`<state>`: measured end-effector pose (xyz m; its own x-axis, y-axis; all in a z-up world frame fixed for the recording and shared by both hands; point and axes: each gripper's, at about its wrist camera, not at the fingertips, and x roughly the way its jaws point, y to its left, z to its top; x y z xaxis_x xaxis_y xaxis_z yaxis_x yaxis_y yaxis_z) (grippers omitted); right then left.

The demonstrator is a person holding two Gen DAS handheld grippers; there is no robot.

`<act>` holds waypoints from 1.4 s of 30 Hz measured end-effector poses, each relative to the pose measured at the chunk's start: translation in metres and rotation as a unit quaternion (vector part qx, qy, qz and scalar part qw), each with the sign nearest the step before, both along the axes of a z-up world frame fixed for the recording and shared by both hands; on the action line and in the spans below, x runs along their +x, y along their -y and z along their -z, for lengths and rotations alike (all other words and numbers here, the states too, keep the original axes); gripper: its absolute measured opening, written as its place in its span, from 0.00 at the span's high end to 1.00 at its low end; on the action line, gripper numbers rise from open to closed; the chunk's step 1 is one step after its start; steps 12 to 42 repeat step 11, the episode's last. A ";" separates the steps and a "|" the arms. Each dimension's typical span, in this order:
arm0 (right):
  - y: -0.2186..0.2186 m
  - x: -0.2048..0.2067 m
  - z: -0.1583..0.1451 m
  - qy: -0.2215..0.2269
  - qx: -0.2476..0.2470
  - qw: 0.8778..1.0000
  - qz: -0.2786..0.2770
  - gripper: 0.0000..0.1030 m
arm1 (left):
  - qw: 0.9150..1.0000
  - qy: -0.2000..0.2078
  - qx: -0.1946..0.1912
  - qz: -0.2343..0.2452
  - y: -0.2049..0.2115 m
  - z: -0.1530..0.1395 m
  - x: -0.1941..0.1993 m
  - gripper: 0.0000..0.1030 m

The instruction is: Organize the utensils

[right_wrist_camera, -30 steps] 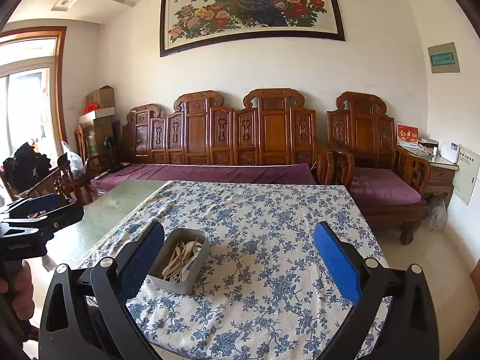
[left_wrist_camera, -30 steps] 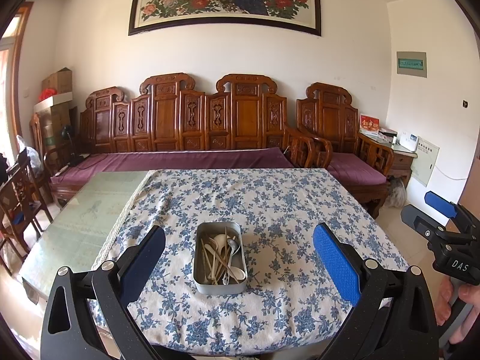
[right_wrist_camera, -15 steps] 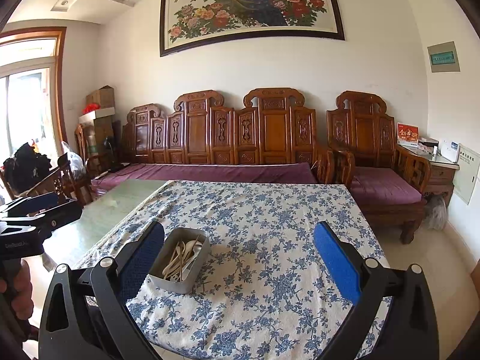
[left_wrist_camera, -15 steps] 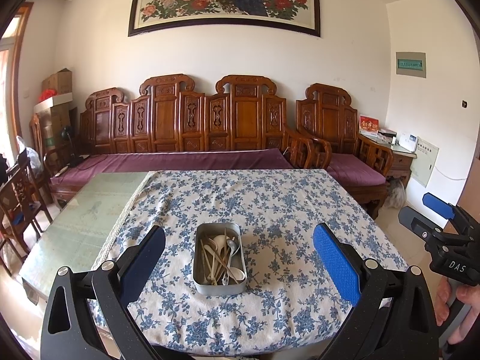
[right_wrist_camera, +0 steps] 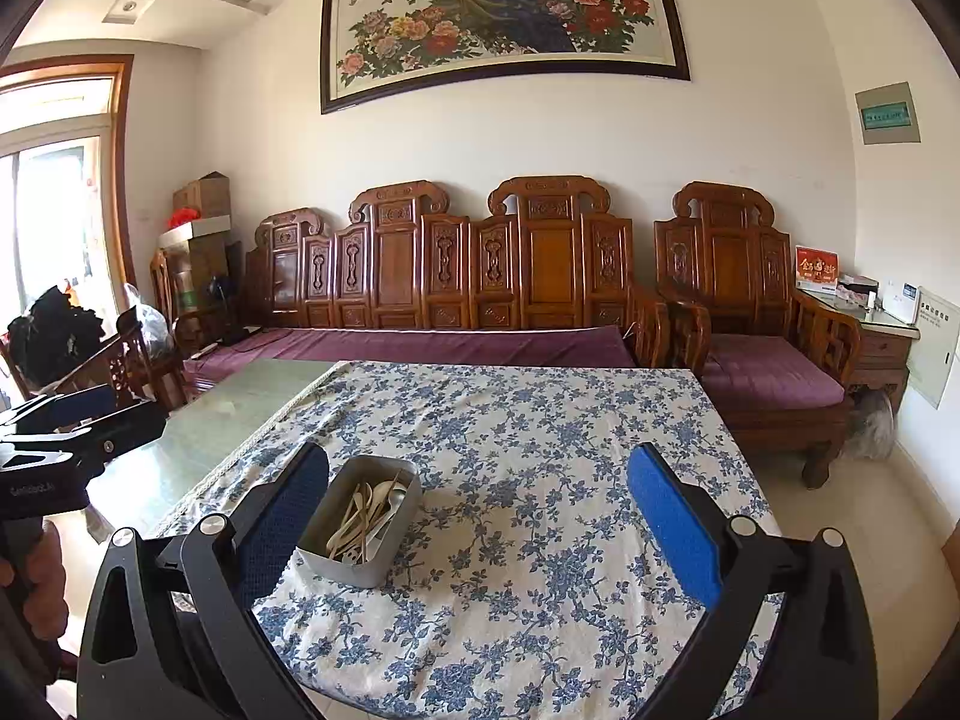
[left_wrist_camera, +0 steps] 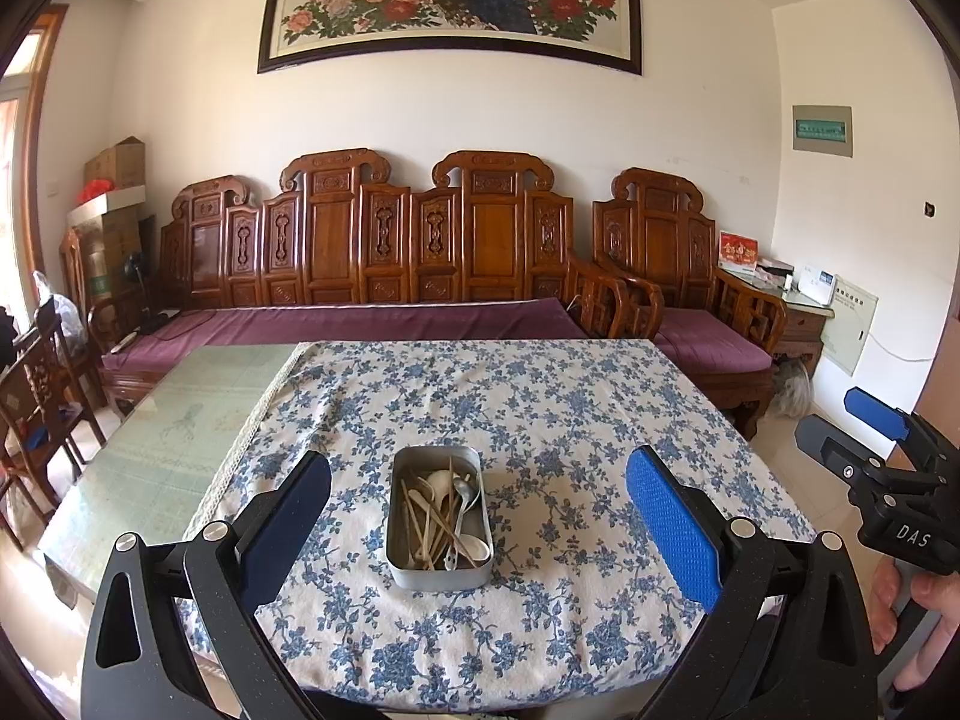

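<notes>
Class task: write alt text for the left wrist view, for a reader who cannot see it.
A metal tin of jumbled utensils sits on a floral tablecloth, framed by the open, empty left gripper. A carved wooden sofa stands behind.

One metal tin [left_wrist_camera: 439, 516]; two grippers, left [left_wrist_camera: 478, 510], right [right_wrist_camera: 478, 510].

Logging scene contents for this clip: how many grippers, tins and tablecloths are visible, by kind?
Grippers: 2, left gripper and right gripper, both open and empty.
Metal tin holding jumbled utensils, too tangled to count: 1.
Floral tablecloth: 1.
Total: 4.
</notes>
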<state>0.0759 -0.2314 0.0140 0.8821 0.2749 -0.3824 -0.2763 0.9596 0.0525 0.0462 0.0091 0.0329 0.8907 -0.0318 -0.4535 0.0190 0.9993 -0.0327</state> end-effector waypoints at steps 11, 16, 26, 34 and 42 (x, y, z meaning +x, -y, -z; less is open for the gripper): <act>0.000 0.000 0.000 0.000 0.001 1.000 0.001 0.02 | 1.000 0.001 0.000 0.000 0.000 0.000 -0.001 0.08; 0.000 0.000 0.000 0.000 0.001 1.000 0.001 0.02 | 1.000 0.001 0.000 0.000 0.000 0.000 -0.001 0.08; 0.000 0.000 0.000 0.000 0.001 1.000 0.001 0.02 | 1.000 0.001 0.000 0.000 0.000 0.000 -0.001 0.08; 0.000 0.000 0.000 0.000 0.001 1.000 0.001 0.02 | 1.000 0.001 0.000 0.000 0.000 0.000 -0.001 0.08; 0.000 0.000 0.000 0.000 0.001 1.000 0.001 0.02 | 1.000 0.001 0.000 0.000 0.000 0.000 -0.001 0.08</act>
